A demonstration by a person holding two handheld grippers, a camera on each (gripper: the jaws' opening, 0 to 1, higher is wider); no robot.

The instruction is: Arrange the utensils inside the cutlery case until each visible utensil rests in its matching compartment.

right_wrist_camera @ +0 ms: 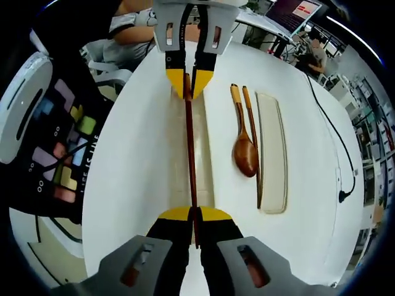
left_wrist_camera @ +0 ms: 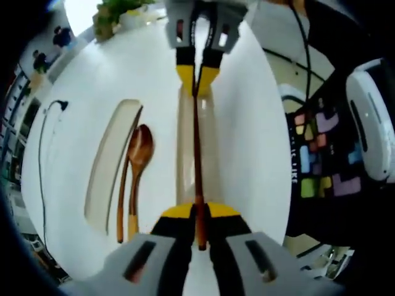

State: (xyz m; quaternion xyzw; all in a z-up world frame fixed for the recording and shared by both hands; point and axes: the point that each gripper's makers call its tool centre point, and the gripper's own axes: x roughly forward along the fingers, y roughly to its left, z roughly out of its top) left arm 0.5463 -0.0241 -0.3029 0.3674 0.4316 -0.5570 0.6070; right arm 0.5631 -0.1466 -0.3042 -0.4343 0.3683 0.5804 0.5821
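- Chopstick (left_wrist_camera: 198, 154), a thin dark reddish-brown wooden rod, runs straight between the two tools, one end in each, above the long tray.
- Left tool (left_wrist_camera: 199, 213) has its yellow-tipped black jaws closed tight on one end of the chopstick; in the right gripper view it (right_wrist_camera: 189, 83) comes in from the far side, pinching the rod's far end.
- Right tool (right_wrist_camera: 196, 216) likewise has its jaws pressed together on the near end of the rod; in the left gripper view it (left_wrist_camera: 197, 80) grips the opposite end.
- Cutlery case (left_wrist_camera: 185, 148) is a long, narrow, pale translucent tray with rounded ends, lying on the counter directly beneath the chopstick.
- Lid (left_wrist_camera: 111, 160), a cream, elongated, rounded-end piece, lies parallel to the case, off to one side.
- Wooden spoon (left_wrist_camera: 139, 151), with a glossy brown oval bowl and a lighter handle, rests between the case and the lid, beside a second chopstick (left_wrist_camera: 125, 185) along the lid's edge.
- Counter (left_wrist_camera: 247, 135) is smooth, white and rounded at its edge.
- Black cable (right_wrist_camera: 330, 135) trails across the counter past the lid.
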